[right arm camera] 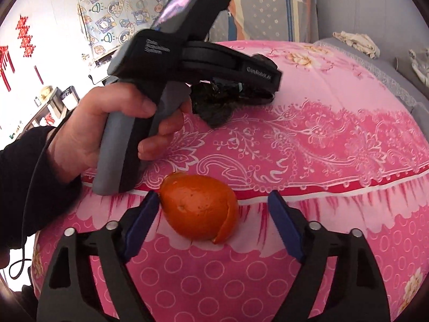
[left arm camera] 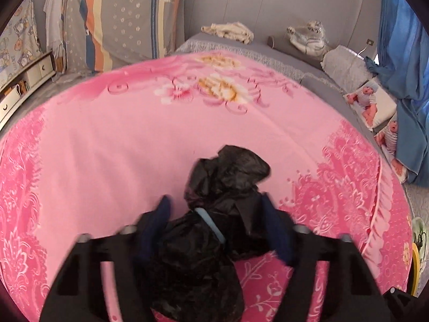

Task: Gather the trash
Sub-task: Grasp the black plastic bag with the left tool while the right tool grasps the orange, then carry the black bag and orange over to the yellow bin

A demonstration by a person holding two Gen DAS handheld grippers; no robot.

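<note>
Orange peel (right arm camera: 199, 209) lies upright between the right tool's (right arm camera: 214, 214) spread fingers.

Black bag (left arm camera: 228, 177): thin crinkled plastic film, faintly glossy, lay at 6 o'clock in the left wrist view on the pink bedspread (left arm camera: 120, 147), a smooth matt printed cloth. Orange peel (right arm camera: 198, 209): dimpled, slightly shiny rind. Right gripper (right arm camera: 211, 212): matt black plastic arms, dull blue ribbed pads (right arm camera: 284, 225), bright metal pins.
</note>
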